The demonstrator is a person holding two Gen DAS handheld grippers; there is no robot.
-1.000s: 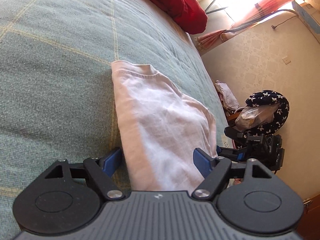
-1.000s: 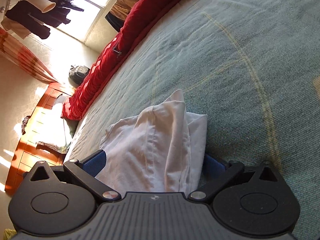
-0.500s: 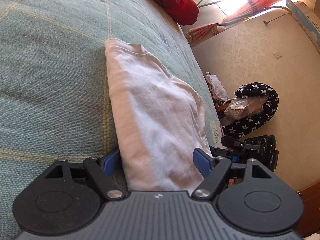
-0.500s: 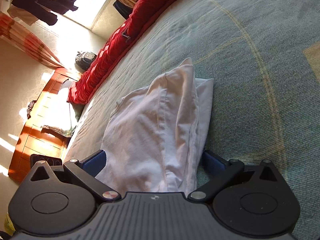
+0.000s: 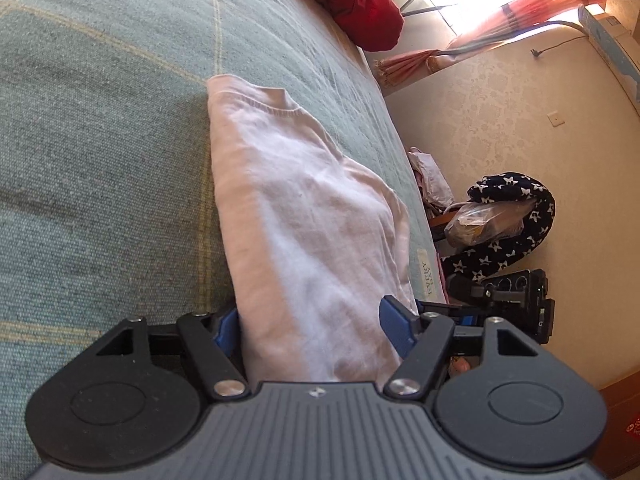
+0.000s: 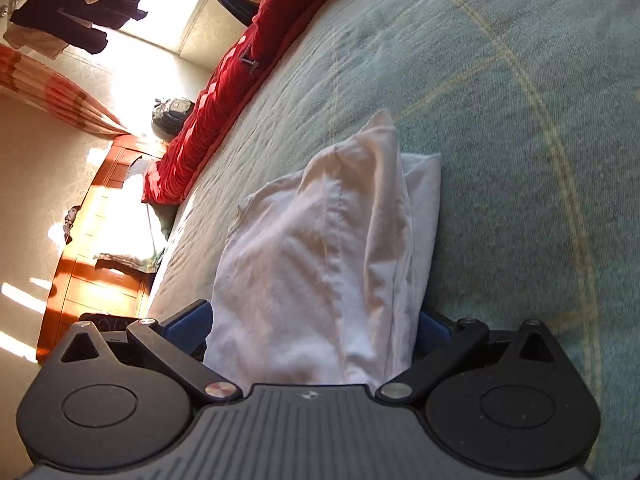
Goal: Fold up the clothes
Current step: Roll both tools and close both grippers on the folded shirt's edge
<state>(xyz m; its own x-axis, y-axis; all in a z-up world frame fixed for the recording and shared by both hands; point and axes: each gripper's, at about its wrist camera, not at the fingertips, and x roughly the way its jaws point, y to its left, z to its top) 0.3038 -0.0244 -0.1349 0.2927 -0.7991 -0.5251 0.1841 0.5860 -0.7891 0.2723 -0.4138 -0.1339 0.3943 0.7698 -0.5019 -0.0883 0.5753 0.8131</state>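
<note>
Garment: white shirt [image 5: 308, 216], part-folded, lying near the bed [image 5: 100, 140] edge.
Left tongs [image 5: 312, 328]: closing around one end, ready to lift.
Right tongs [image 6: 316, 332]: straddling other end; grip undeterminable.

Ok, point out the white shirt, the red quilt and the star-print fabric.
white shirt [image 5: 304, 216], left wrist view, middle of the folded body.
red quilt [image 6: 224, 104], right wrist view, its long side.
star-print fabric [image 5: 520, 188], left wrist view, top curve.

Open bed surface, clutter past the edge

The green bed [image 5: 100, 152] lies bare beside the white garment [image 5: 304, 216]; a red quilt [image 6: 224, 120] lines its far side, and a star-patterned bundle [image 5: 520, 216] and black equipment [image 5: 516, 300] crowd the floor.
</note>
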